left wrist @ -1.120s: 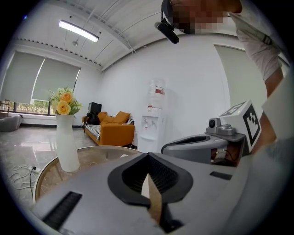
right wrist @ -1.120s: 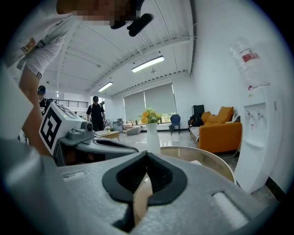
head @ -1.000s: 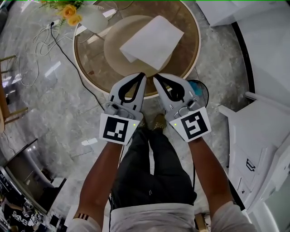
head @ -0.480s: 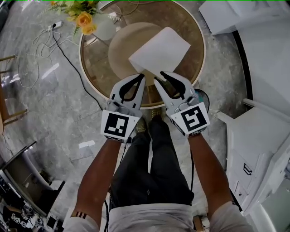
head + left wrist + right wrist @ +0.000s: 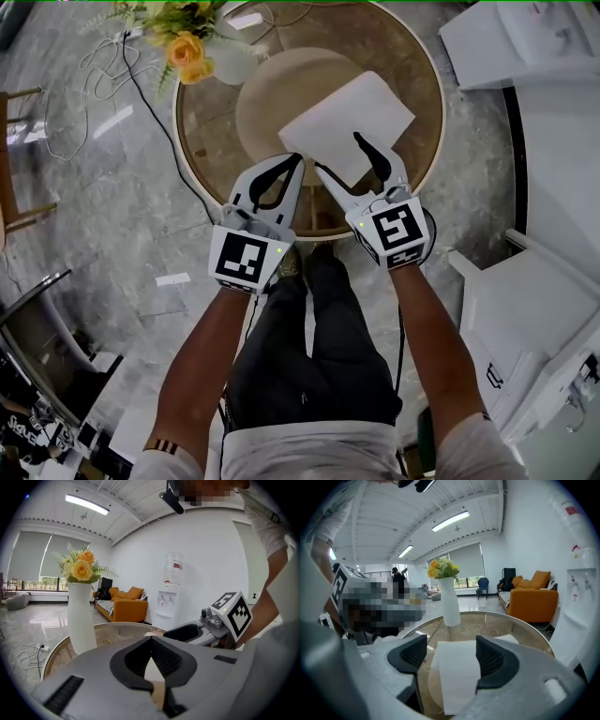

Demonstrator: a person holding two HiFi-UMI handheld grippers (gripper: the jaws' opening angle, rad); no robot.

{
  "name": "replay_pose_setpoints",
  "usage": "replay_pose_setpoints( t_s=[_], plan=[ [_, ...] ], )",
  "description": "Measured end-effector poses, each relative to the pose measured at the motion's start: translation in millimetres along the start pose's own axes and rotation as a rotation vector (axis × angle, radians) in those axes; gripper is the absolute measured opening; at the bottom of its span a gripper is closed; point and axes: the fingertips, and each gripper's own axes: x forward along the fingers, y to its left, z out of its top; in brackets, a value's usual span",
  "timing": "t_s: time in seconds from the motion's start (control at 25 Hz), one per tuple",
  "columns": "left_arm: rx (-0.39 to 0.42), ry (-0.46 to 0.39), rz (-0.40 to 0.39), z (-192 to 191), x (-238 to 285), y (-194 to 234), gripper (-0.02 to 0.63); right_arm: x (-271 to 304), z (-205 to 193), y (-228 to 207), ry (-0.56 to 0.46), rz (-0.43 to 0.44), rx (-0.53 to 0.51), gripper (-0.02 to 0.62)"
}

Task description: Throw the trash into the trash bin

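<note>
A white sheet of paper (image 5: 352, 112) lies flat on the round glass table (image 5: 202, 141). My right gripper (image 5: 349, 159) is over the sheet's near edge. Its jaws have just been opening and now stand open, one on each side of the paper (image 5: 457, 677), not pressing on it. My left gripper (image 5: 298, 159) is just left of it at the table's near rim, shut with nothing in it. In the left gripper view the tips (image 5: 151, 639) meet and the right gripper's marker cube (image 5: 232, 613) shows beside them. A dark round bin (image 5: 430, 225) peeks out behind the right gripper.
A white vase with yellow flowers (image 5: 220, 58) stands at the table's far left. A black cable (image 5: 150, 103) trails over the marble floor. White cabinets (image 5: 544, 281) line the right side. An orange sofa (image 5: 532, 602) stands beyond the table.
Both grippers have moved forward and down over the table's near edge. The right jaws have gone from shut to open around the paper's near edge.
</note>
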Motion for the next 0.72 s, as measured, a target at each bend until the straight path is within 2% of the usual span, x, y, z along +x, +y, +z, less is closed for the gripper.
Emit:
replay_pose_setpoints(
  t_s=[0.2,0.4,0.72],
  plan=[
    [-0.026,0.022,0.013,-0.8,12.0,7.3,0.000,27.6,-19.7,-23.6,0.112,-0.019,-0.018,0.357],
    [-0.051,0.035,0.031,-5.2,19.7,13.4,0.000,52.1,-36.2,-35.6,0.211,-0.002,-0.014,0.412],
    [-0.069,0.039,0.042,-4.0,29.1,26.6,0.000,78.3,-62.8,-44.8,0.325,-0.002,-0.025,0.425]
  ],
)
